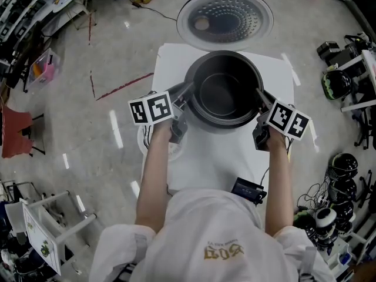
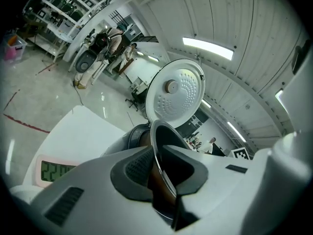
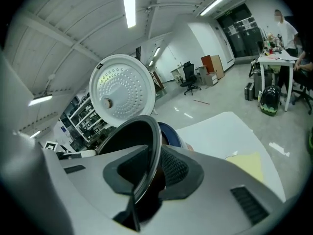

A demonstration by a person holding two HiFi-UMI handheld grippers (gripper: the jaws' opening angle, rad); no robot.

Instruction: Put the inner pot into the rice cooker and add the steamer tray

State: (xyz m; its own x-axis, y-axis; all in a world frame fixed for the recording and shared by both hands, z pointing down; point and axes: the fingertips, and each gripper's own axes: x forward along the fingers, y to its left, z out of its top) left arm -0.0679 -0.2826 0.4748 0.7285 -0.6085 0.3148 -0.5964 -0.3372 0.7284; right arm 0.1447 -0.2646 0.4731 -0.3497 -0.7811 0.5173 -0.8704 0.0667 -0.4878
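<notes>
The inner pot (image 1: 223, 93) sits in the rice cooker (image 1: 226, 125) on the white table (image 1: 205, 163). The open lid (image 1: 225, 17) stands at 12 o'clock. The left gripper (image 1: 187, 93) straddles the rim at 9 o'clock and the right gripper (image 1: 261, 96) at 3 o'clock. Both sets of jaws are slightly apart, loose around the rim.

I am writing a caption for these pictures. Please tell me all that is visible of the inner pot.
The inner pot is a round, dark, metal-looking bowl with a thin flared rim, empty and upright. It sits in the cooker, whose lid stands open. Its rim stands between the jaws of the left gripper and the right gripper, seemingly loosely.
</notes>
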